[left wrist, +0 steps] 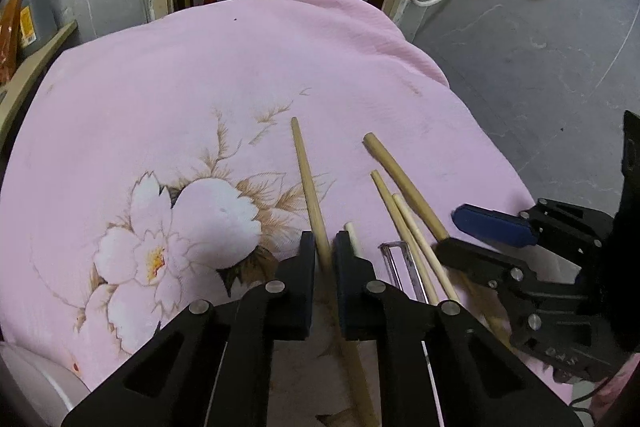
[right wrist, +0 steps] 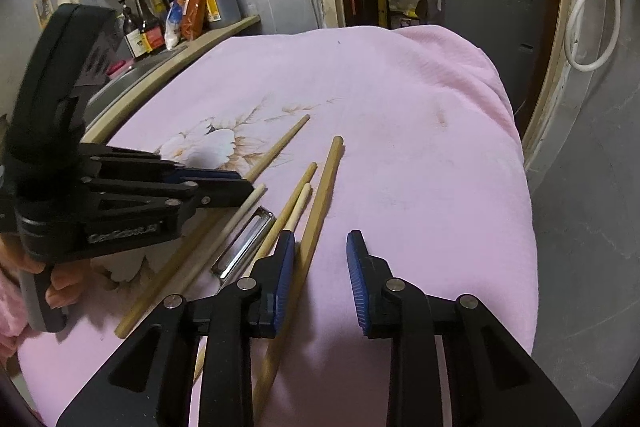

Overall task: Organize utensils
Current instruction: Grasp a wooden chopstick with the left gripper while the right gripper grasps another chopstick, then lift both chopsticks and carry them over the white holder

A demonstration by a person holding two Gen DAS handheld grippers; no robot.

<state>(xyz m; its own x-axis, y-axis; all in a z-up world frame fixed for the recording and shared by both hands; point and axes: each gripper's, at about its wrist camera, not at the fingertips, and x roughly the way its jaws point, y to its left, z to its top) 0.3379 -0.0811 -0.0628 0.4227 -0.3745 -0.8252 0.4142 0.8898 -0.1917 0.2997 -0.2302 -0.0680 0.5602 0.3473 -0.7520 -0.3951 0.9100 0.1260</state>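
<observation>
My left claw (left wrist: 323, 251) is clenched on one wooden chopstick (left wrist: 310, 187). My right claw (right wrist: 320, 267) is released; another chopstick (right wrist: 320, 203) lies just inside its left pad.

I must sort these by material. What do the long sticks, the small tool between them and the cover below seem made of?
Chopsticks: pale, matte, likely bamboo or wood. Peeler: shiny silver frame, probably steel. Pink cloth: soft woven fabric with a printed flower.
</observation>
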